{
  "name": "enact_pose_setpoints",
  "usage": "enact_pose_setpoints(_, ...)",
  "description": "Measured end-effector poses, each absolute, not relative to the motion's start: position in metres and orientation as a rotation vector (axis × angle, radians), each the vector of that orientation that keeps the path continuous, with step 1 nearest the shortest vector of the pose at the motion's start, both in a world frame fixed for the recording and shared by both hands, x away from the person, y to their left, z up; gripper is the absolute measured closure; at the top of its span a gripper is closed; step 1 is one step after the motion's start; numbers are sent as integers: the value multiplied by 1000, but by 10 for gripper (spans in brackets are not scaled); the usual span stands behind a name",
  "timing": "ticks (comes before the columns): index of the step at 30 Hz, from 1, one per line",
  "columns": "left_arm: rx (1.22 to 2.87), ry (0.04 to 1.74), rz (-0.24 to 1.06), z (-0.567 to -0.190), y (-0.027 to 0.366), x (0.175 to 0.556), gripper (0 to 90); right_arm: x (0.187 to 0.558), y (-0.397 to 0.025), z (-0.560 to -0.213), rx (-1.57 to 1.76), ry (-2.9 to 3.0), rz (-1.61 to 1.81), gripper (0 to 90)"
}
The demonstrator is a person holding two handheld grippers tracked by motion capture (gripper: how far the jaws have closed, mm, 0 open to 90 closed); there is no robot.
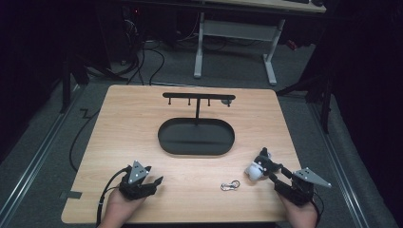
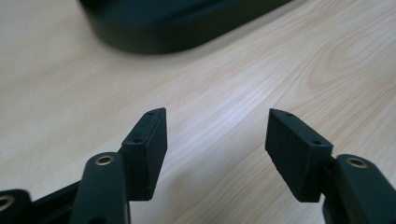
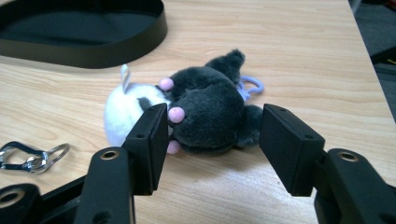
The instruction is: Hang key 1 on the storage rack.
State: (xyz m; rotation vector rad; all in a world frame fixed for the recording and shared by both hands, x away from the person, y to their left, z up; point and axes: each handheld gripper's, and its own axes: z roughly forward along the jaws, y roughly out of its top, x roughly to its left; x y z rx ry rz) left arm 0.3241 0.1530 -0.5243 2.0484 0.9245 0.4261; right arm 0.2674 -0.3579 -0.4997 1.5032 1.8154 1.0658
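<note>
Wooden table (image 1: 142, 128), black tray stand (image 1: 196, 136), plush toy (image 1: 260, 166), carabiner (image 1: 230, 185)

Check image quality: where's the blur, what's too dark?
High view: table evenly lit, surroundings nearly black, black stand loses detail. Left gripper view: left claw sharp, tray rim behind soft. Right gripper view: right claw and plush toy crisp, carabiner slightly soft at the edge.
</note>
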Motion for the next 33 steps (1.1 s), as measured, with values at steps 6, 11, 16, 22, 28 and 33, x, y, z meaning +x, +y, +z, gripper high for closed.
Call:
enact_pose_setpoints(6, 2000, 899, 444, -519, 156, 327, 374, 262, -359, -499, 1524, 1778, 1035, 447)
enact_pose_setpoints(11, 1989, 911, 440, -518, 158, 328, 384, 258, -362, -499, 1526, 1762, 1019, 470)
enact_pose_setpoints(16, 1997, 906, 425, -518, 155, 329, 434, 256, -363, -500, 1512, 1781, 1025, 544)
enact_pose_setpoints(22, 2000, 899, 445, -519, 153, 328, 426, 257, -367, -502, 1533, 1832, 1027, 795)
enact_pose_setpoints(28, 2000, 896, 451, -520, 155, 326, 422, 262, -367, -506, 1545, 1868, 983, 900)
enact_pose_setpoints(33, 1987, 907, 460, -520, 160, 323, 418, 271, -364, -511, 1554, 1885, 930, 900)
